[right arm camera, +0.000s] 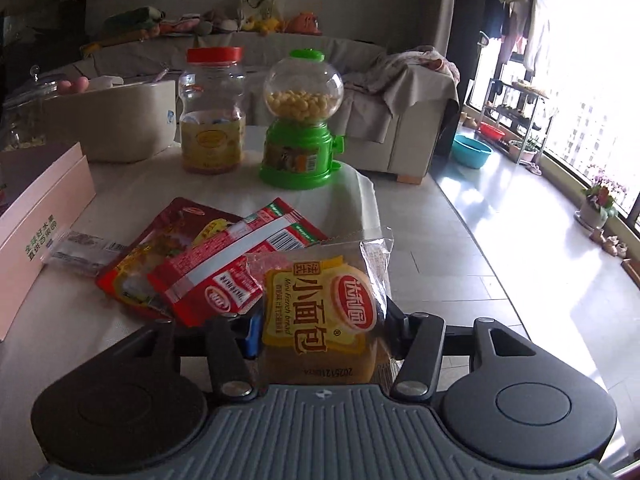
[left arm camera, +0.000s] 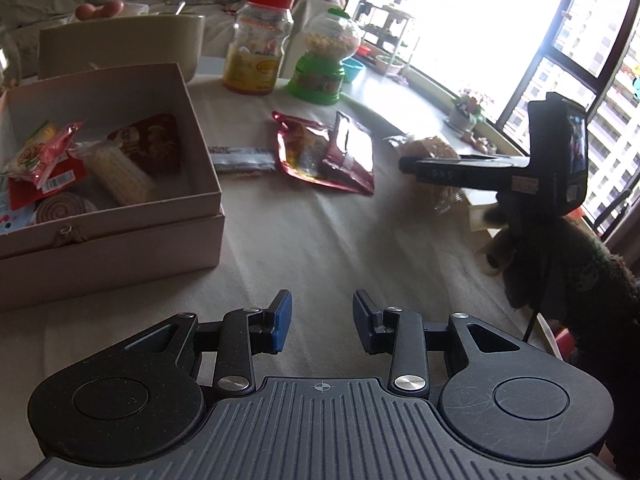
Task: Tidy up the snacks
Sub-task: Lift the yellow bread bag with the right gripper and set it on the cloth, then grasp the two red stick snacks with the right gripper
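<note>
My right gripper (right arm camera: 320, 332) is shut on a yellow mini French bread packet (right arm camera: 320, 312) and holds it above the table's right part; it also shows in the left wrist view (left arm camera: 430, 152) with the packet (left arm camera: 434, 146) at its tip. Two red snack pouches (right arm camera: 192, 268) lie overlapped just beyond, seen too in the left wrist view (left arm camera: 324, 152). A clear-wrapped bar (left arm camera: 242, 159) lies between them and the open pink box (left arm camera: 120, 236), which holds several snacks. My left gripper (left arm camera: 322, 322) is open and empty, low over the cloth in front of the box.
A red-lidded jar (right arm camera: 212, 116) and a green candy dispenser (right arm camera: 302, 120) stand at the table's far edge, with a beige tub (right arm camera: 112, 120) to their left. The table's right edge (right arm camera: 420, 240) drops to a tiled floor. A sofa stands behind.
</note>
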A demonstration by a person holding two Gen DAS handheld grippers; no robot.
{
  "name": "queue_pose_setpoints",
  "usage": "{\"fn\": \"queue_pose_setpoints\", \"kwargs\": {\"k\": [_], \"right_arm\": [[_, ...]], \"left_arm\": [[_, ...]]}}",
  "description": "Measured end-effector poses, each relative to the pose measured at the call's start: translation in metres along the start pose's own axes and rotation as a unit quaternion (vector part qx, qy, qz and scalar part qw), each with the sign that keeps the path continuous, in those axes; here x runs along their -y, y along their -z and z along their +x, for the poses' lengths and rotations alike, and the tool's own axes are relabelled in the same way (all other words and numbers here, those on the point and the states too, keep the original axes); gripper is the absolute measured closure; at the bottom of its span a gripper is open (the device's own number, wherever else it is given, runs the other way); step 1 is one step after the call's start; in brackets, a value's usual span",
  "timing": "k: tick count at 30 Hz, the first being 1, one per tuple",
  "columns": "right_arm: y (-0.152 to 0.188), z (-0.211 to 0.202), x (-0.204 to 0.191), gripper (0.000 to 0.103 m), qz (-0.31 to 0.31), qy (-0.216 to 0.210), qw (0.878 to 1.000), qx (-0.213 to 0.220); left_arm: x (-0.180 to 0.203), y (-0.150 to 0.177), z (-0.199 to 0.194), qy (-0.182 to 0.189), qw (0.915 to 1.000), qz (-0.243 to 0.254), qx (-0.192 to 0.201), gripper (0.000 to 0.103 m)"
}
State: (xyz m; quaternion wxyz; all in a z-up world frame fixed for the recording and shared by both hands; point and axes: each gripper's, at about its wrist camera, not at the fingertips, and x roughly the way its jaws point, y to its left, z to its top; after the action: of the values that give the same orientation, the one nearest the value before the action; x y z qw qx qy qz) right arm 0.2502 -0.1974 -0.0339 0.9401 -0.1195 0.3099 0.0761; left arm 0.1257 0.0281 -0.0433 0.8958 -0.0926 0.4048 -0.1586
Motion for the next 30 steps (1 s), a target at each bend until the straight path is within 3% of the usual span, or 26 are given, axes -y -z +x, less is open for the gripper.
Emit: {"fn": "queue_pose_setpoints", "kwargs": {"k": [6, 9, 13, 19, 23, 27, 30], "right_arm": [[-0.007, -0.003, 0.016, 0.049, 0.020, 0.047, 0.998, 0.021], [-0.010, -0.015, 0.021, 0.049, 0.041, 0.011, 0.999, 0.018], [-0.005, -0.041, 0.002, 0.049, 0.021, -0.045, 0.999, 0.015], [0.013, -0.074, -0.030, 0.048, -0.004, -0.145, 0.989, -0.022], [0.022, -0.082, -0.041, 0.024, 0.002, -0.217, 0.974, -0.062], [0.015, -0.084, -0.034, 0.020, 0.025, -0.217, 0.975, -0.048], [0.002, -0.065, -0.025, 0.020, 0.060, -0.179, 0.981, -0.043]], "left_arm": [[0.000, 0.000, -0.005, -0.013, 0.9999, 0.002, 0.002, 0.065], [-0.002, 0.000, -0.006, -0.014, 0.9999, -0.001, 0.003, 0.065], [-0.002, 0.001, -0.006, -0.011, 0.9999, -0.003, 0.005, 0.065], [-0.005, 0.004, -0.007, -0.007, 0.9999, -0.007, 0.006, 0.065], [-0.010, 0.006, -0.005, -0.004, 0.9998, -0.016, 0.006, 0.065], [-0.014, 0.009, -0.002, -0.001, 0.9997, -0.025, 0.003, 0.065], [-0.015, 0.009, -0.001, -0.001, 0.9996, -0.029, 0.006, 0.065]]}}
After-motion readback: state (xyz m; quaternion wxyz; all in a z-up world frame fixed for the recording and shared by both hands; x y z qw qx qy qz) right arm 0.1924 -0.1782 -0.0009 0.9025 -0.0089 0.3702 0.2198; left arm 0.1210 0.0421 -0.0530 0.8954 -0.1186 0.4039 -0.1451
